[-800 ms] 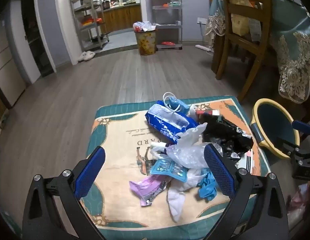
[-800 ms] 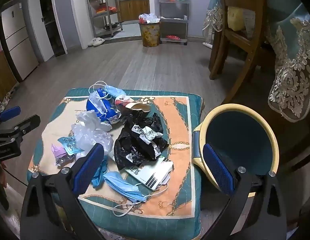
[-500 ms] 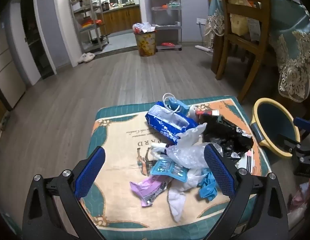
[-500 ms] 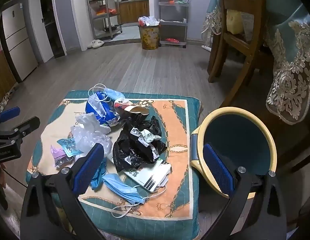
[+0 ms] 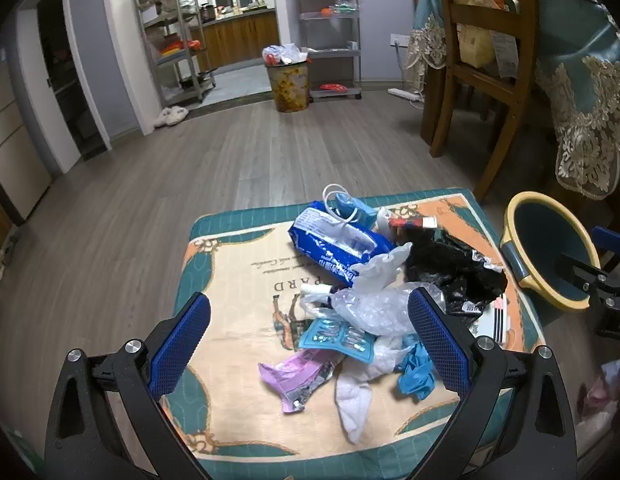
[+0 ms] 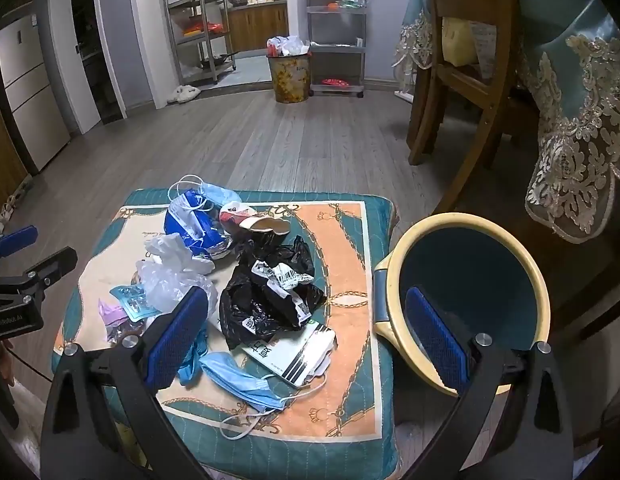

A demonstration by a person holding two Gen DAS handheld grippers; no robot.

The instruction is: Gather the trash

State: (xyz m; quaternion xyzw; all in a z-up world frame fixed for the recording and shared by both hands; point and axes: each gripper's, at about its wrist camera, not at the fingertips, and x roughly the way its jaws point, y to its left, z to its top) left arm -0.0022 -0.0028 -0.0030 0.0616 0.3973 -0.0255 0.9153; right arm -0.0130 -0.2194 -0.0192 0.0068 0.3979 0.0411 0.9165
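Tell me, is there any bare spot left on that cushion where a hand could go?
Yes. The cushion is bare on its left side, beside the blue wrapper and purple wrapper. A bare orange strip runs between the black bag and the bin. The middle is crowded with bags, masks and wrappers.

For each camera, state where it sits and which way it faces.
Left wrist: on the left gripper, angled down at the trash pile from the cushion's near left; its open blue fingers frame it.
Right wrist: on the right gripper, angled down between the black bag and yellow basin; jaws open.
Shared: cushion, black bag, basin, and each other's gripper at the frame edge.
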